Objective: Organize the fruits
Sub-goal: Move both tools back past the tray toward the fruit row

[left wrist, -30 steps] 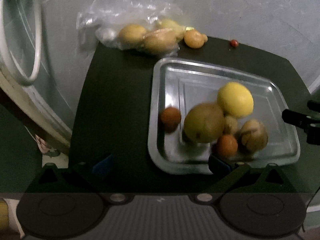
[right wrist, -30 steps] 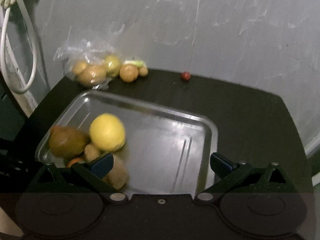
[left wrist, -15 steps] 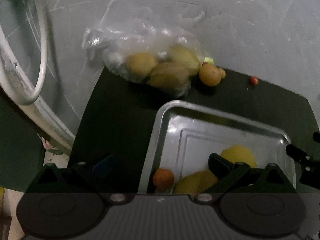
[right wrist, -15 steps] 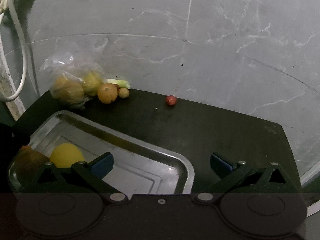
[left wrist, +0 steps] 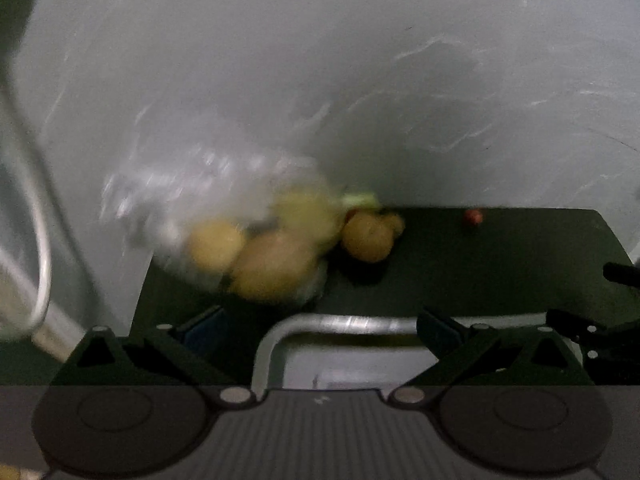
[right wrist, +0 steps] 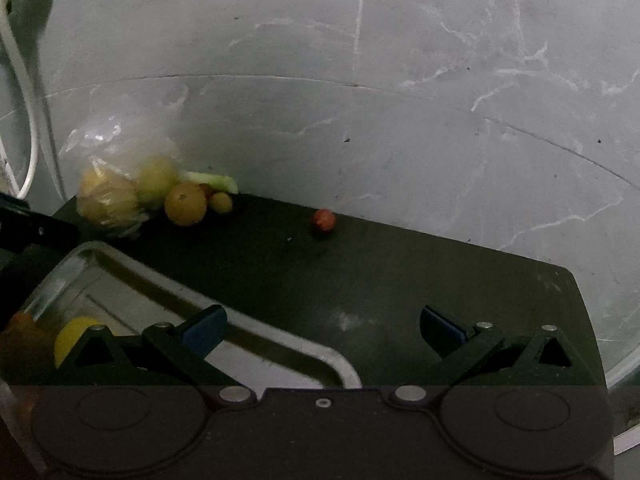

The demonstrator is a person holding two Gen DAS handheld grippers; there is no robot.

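The dark desk (right wrist: 400, 280) is being shown against a grey wall. The metal tray (right wrist: 280, 338) is lying toward the near left edge; the yellow fruit (right wrist: 74, 332) in it is being seen only from the right wrist. A plastic bag of fruit (left wrist: 256, 256), blurred and perhaps holding three pieces, is sitting at the far left corner, an orange (right wrist: 185, 209) just beside it. A small red fruit (right wrist: 324, 219) is lying alone along the far edge. The left gripper (left wrist: 320, 322) and the right gripper (right wrist: 320, 326) are being held wide apart, empty.

Bare home corner, dark table (right wrist: 400, 280), cracked grey wall (right wrist: 400, 120), bagged fruit (right wrist: 116, 196)
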